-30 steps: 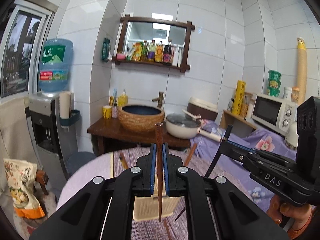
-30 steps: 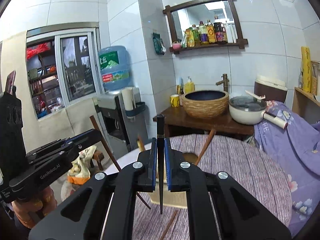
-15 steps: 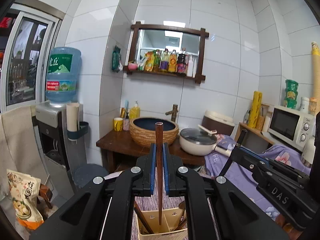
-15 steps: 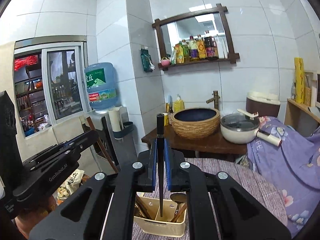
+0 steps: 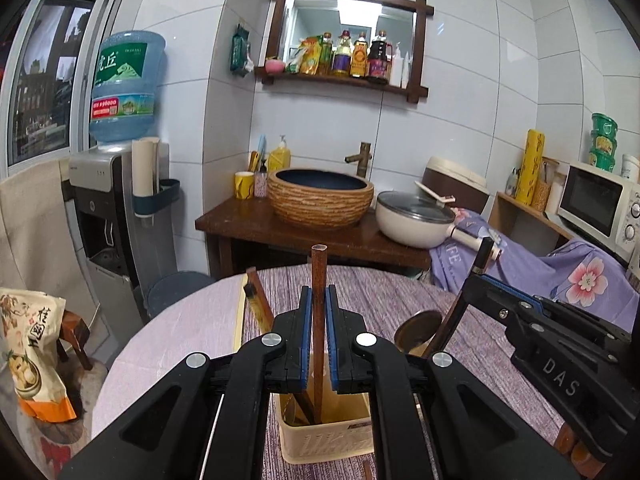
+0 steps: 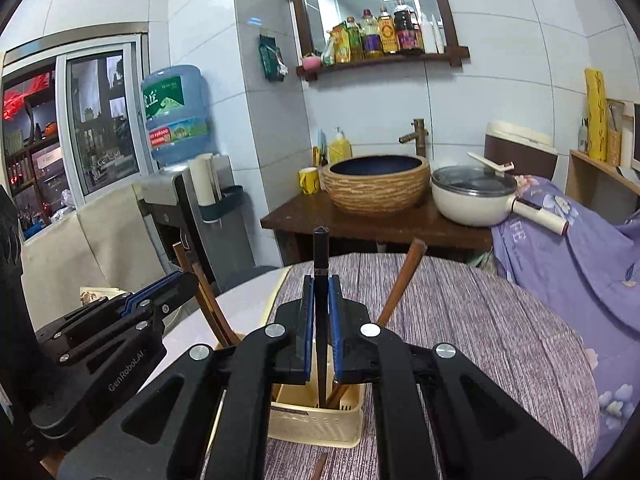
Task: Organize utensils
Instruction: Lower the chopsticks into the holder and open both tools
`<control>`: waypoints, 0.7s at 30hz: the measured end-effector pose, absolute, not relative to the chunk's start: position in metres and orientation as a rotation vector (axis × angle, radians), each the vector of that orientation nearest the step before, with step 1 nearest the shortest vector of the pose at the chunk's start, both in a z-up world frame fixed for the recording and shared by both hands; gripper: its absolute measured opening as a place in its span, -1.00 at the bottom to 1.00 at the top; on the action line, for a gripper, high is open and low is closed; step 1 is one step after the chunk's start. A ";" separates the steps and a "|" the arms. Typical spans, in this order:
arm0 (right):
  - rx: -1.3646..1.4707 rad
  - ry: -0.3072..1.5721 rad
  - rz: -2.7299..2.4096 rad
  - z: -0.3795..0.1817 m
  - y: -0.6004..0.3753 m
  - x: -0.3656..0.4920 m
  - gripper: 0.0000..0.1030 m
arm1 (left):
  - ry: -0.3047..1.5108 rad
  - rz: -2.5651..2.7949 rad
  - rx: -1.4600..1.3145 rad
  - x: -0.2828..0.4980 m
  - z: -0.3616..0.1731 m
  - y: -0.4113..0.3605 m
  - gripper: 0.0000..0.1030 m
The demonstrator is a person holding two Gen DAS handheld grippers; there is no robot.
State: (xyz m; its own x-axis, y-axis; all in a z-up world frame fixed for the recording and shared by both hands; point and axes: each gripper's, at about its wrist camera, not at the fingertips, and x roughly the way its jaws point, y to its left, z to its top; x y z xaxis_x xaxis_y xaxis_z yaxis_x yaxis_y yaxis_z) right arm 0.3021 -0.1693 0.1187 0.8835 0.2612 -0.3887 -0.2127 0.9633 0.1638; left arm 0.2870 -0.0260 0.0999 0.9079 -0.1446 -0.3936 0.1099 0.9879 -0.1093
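Observation:
My left gripper (image 5: 319, 300) is shut on a brown wooden chopstick (image 5: 319, 268) that stands upright, its lower end down inside the cream utensil basket (image 5: 328, 440). My right gripper (image 6: 321, 292) is shut on a black chopstick (image 6: 321, 252), also upright, with its tip inside the same basket (image 6: 316, 416). The basket holds a wooden spoon (image 5: 416, 326) and other wooden handles (image 6: 402, 284). Each gripper shows in the other's view, the right gripper (image 5: 496, 288) to the right and the left gripper (image 6: 160, 292) to the left.
The basket sits on a round table with a purple striped cloth (image 6: 460, 312). A brown utensil end (image 5: 367, 470) lies just in front of the basket. Behind are a wooden stand with a woven basin (image 5: 320, 200), a white pot (image 5: 416, 220), a water dispenser (image 5: 116, 216) and a microwave (image 5: 600, 204).
Both grippers have come down and closer to the basket with their chopsticks. The chopstick tips, above the basket earlier, now sit inside it.

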 end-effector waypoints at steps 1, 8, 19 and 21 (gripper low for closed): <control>0.118 0.428 0.246 0.115 -0.170 0.304 -0.84 | 0.421 -0.130 -0.084 0.289 0.095 -0.025 -0.87; 0.104 0.417 0.235 0.105 -0.173 0.303 -0.84 | 0.435 -0.124 -0.055 0.289 0.077 -0.027 -0.86; 0.116 0.378 0.227 0.100 -0.182 0.288 0.05 | 0.394 -0.114 -0.041 0.272 0.072 -0.021 0.17; 0.109 0.349 0.207 0.102 -0.184 0.283 0.07 | 0.392 -0.112 -0.048 0.267 0.071 -0.017 0.23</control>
